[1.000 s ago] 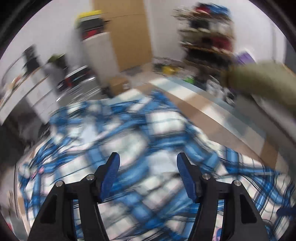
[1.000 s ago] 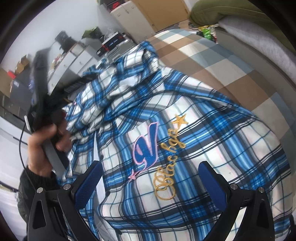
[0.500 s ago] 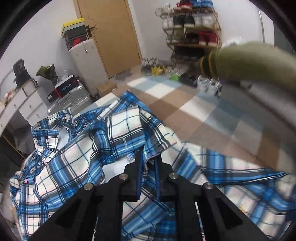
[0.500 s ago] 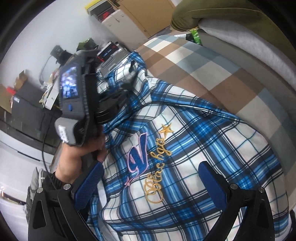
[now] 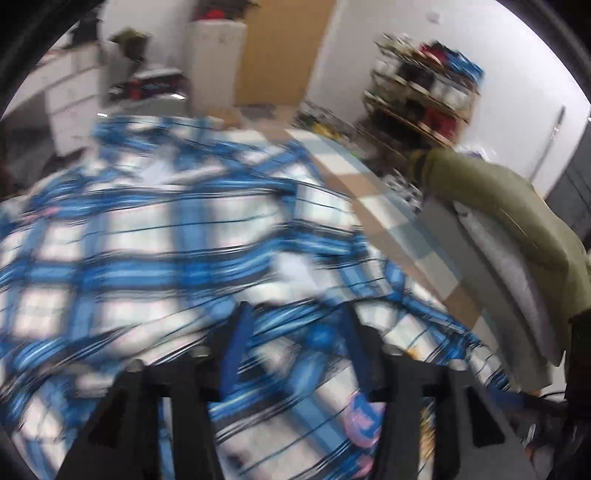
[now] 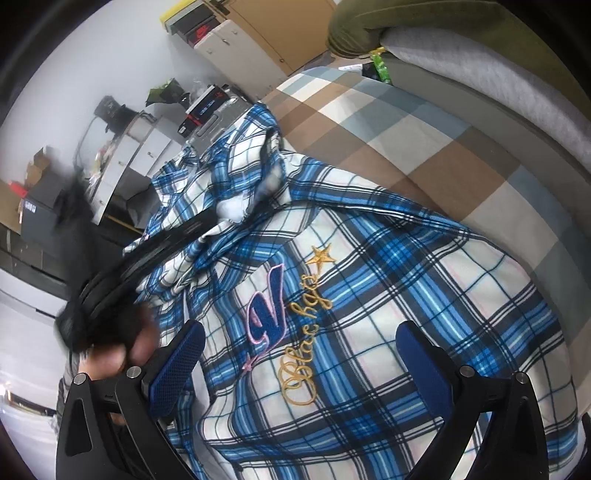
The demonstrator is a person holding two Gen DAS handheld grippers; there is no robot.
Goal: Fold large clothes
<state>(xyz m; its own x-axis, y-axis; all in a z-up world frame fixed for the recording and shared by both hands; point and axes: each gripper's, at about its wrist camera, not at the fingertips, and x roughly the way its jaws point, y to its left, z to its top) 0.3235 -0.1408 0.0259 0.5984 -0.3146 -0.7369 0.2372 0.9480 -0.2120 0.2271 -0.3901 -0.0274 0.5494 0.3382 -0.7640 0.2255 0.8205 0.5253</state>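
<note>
**Plaid shirt, part-folded, both grippers free above it**

Item: blue-and-white plaid shirt [image 6: 369, 302], large, lying on a bed with a brown, grey and cream checked cover [image 6: 424, 122]. Embroidered side up: a blue "V", gold script and a gold star [image 6: 320, 256] near the middle. The upper part, collar end, is bunched and doubled over itself towards the far edge; the lower panel lies fairly flat.

Left gripper [image 5: 295, 347]: fingers apart at a middling gap, nothing between them, low over the cloth. That view is smeared by motion, so whether the tips touch the fabric cannot be told.

Right gripper [image 6: 299, 358]: fingers spread wide, empty, poised over the embroidered panel.

Surroundings: grey cushion [image 6: 480, 62] with an olive-green one [image 6: 424, 22] along the bed's far side; white drawers [image 6: 125, 155] and a shoe rack [image 5: 421, 99] beyond.

Handling notes, as judgement: the step looks like picking a fresh hold for the next fold
- take an edge or seam, not the middle of a panel, so one layer lifts cleanly
- flatten the bunched collar end first, or the crease will set crooked
- pinch with both grippers level, cloth taut between them, and lay it over slowly
</note>
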